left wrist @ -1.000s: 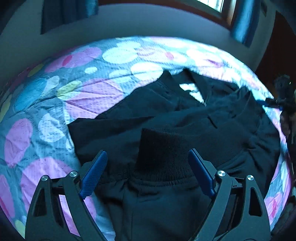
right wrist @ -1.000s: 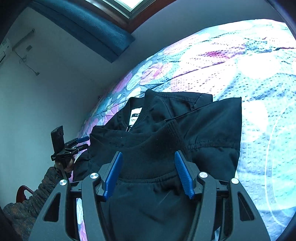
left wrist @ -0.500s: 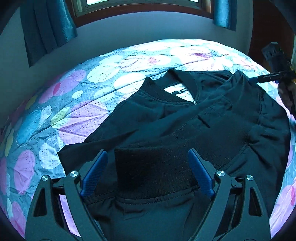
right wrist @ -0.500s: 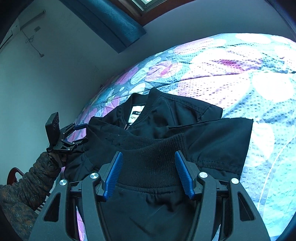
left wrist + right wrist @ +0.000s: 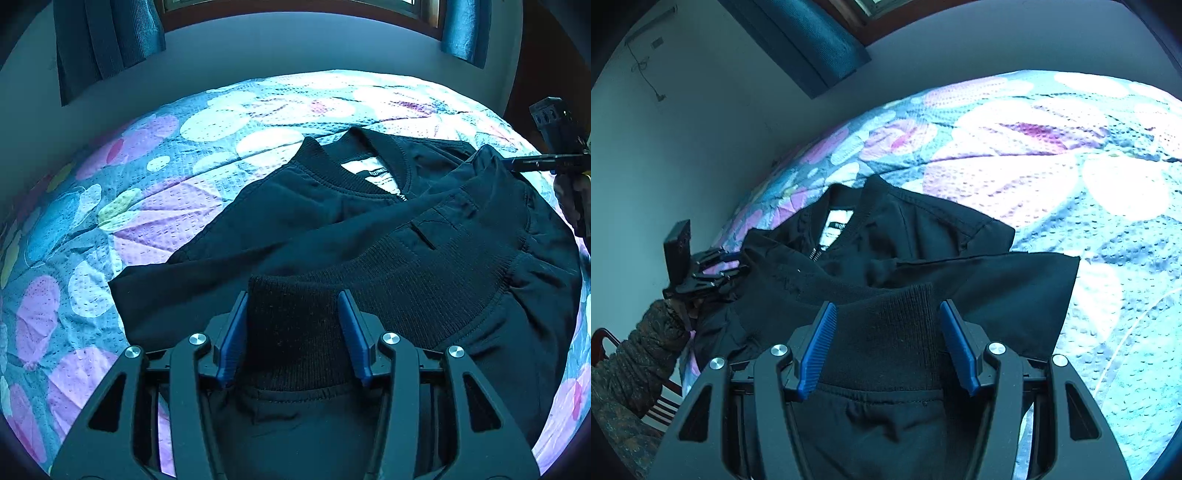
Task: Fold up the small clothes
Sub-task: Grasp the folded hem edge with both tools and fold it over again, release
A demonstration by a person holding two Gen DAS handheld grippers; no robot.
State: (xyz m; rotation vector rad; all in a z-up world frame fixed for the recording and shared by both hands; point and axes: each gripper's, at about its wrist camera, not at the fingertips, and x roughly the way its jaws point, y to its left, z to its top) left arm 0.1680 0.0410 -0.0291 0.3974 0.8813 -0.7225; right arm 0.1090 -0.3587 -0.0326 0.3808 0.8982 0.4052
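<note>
Narrower now, left claw [image 5: 293, 334] closing on jacket [image 5: 369, 236].

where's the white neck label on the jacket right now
In the left wrist view the white label sits inside the black jacket's ribbed collar, at the garment's far end, just above the zip top.

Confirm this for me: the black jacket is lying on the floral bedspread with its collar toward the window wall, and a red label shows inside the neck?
Not quite. The label inside the black jacket neck is white, as the left wrist view shows. The rest holds: it lies on the floral bedspread, collar toward the window wall.
</note>
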